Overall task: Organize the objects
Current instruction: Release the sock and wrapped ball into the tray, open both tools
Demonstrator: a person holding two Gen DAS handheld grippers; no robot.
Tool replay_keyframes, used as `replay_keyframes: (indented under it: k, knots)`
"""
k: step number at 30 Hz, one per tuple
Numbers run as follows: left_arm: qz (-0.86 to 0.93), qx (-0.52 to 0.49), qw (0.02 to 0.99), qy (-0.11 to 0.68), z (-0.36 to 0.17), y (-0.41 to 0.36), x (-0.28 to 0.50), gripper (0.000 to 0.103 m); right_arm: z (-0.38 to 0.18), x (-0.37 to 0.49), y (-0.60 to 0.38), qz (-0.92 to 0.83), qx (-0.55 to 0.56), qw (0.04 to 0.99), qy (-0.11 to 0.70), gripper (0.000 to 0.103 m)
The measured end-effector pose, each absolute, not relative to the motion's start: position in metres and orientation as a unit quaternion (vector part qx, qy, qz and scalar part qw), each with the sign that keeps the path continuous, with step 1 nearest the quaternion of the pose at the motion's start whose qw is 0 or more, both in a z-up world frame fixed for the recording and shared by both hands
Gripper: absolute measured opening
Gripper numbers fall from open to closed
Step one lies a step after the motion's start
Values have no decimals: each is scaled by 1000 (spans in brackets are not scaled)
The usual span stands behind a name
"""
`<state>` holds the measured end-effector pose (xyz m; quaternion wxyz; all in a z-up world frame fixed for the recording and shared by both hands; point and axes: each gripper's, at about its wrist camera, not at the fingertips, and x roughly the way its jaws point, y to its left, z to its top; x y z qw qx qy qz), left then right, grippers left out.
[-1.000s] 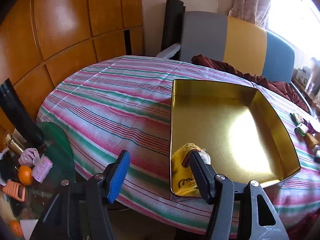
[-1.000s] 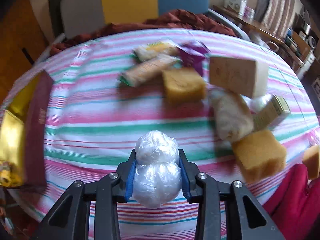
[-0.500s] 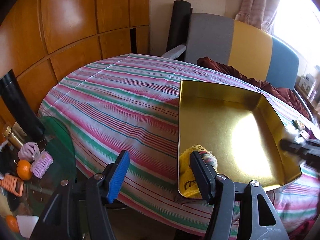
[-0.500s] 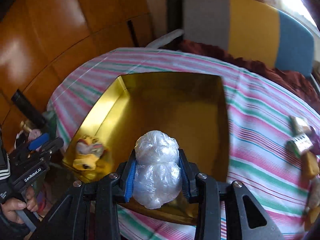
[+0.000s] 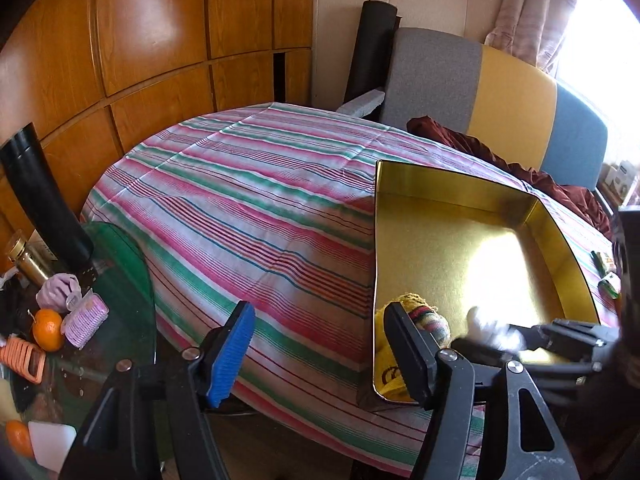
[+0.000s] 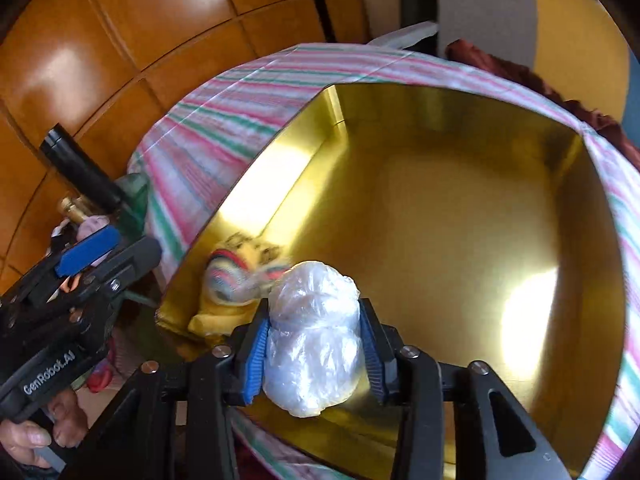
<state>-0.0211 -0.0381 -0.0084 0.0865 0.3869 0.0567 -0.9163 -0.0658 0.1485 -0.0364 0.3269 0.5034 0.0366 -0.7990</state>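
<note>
The right hand-held gripper (image 6: pixel 312 354) is clamped on a ball of clear plastic wrap (image 6: pixel 310 336), held over the near edge of the gold tin (image 6: pixel 460 216) on the striped surface (image 5: pixel 248 216). A yellow knitted toy (image 6: pixel 230 276) lies in the tin's corner, at about ten o'clock from the ball. The left hand-held gripper (image 5: pixel 320 350) hangs with its jaws wide apart and nothing between them, at the tin's near left corner.
</note>
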Motion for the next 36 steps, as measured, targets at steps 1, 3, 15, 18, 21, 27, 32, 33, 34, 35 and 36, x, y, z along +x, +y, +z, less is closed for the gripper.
replay_keyframes:
  k: [1, 3, 15, 18, 21, 27, 32, 33, 34, 35, 36]
  knots:
    - [-917, 385, 88, 56, -8, -38, -21, 70, -38, -64, 148, -796, 505, 331, 35, 52]
    - [-918, 383, 87, 53, -9, -38, -21, 71, -36, -61, 152, -798, 501, 332, 32, 67]
    - [-930, 363, 57, 26, 0, -17, -14, 71, 10, -60, 249, -860, 447, 244, -13, 81]
    - [-929, 365, 51, 26, 0, -11, -14, 71, 15, -68, 292, -871, 451, 194, -17, 82]
    - [-929, 367, 40, 20, -1, -2, -15, 71, 18, -78, 345, -881, 454, 130, -21, 82]
    - [-930, 368, 10, 7, 1, 20, -19, 72, 41, -100, 470, -898, 439, -10, -23, 82]
    - [-929, 369, -24, -5, 6, 44, -26, 74, 53, -136, 559, -873, 482, -77, 4, 85]
    - [-929, 368, -29, -6, 7, 48, -28, 74, 51, -144, 572, -863, 497, -86, 10, 85]
    - [-929, 368, -35, -9, 8, 54, -30, 74, 47, -152, 585, -853, 514, -90, 15, 86]
    - [-929, 369, -41, -11, 9, 58, -31, 74, 43, -159, 596, -842, 531, -88, 15, 86]
    - [-928, 369, -46, -13, 9, 64, -33, 74, 38, -166, 604, -831, 550, -81, 10, 86]
